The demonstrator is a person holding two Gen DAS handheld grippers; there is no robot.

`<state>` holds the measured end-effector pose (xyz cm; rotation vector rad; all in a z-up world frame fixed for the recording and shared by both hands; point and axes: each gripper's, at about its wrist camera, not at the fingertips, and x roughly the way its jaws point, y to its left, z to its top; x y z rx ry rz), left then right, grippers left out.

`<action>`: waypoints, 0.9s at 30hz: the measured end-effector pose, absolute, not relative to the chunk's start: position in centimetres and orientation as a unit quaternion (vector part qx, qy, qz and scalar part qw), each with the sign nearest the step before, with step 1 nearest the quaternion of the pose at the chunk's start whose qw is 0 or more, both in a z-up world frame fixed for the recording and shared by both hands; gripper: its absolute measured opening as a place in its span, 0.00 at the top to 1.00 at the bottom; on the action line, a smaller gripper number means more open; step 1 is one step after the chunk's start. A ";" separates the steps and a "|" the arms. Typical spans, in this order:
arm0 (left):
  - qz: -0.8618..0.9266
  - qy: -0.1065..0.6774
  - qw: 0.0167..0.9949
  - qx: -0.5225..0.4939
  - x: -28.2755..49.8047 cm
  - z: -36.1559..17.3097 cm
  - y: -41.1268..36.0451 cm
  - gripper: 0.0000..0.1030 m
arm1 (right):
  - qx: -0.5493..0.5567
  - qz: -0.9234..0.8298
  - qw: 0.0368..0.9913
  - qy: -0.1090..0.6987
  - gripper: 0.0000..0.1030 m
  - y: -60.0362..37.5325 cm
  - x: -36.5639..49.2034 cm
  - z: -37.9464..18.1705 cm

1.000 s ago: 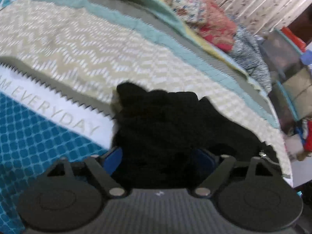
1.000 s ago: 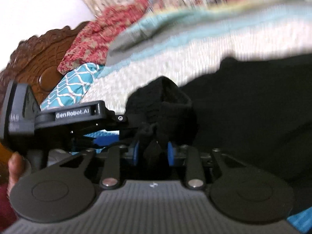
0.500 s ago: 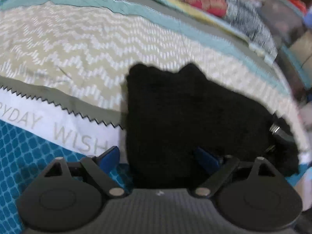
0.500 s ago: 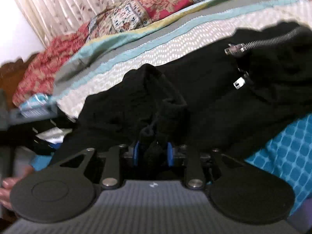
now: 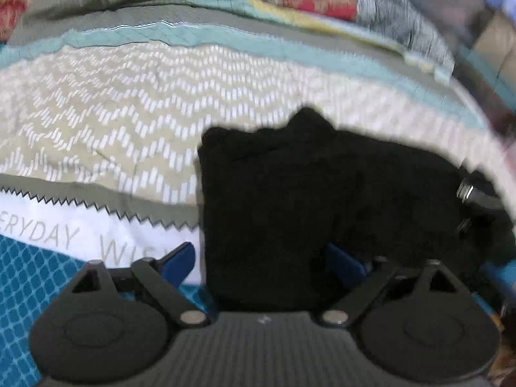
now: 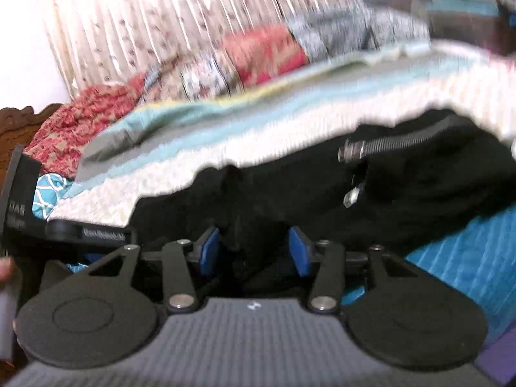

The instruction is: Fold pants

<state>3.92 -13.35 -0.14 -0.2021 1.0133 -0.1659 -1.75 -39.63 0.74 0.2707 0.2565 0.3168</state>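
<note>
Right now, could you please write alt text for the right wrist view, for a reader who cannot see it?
The right claw is open, its blue pads on either side of a fold of black pants lying on a patterned bedspread. A metal zipper shows on the pants to the right; pleated curtains hang behind the bed, and the image is motion-blurred.

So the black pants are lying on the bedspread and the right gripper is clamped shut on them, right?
Not quite. In the right wrist view the right gripper is open: its blue fingers stand apart on either side of the fabric, no longer pinching it. The rest holds: the black pants lie on the bedspread.
</note>
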 end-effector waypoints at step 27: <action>-0.058 0.468 0.878 -0.083 7.8 0.0 -12.2 0.39 | 0.072 0.394 0.881 0.250 0.71 -31.0 1.9 -0.7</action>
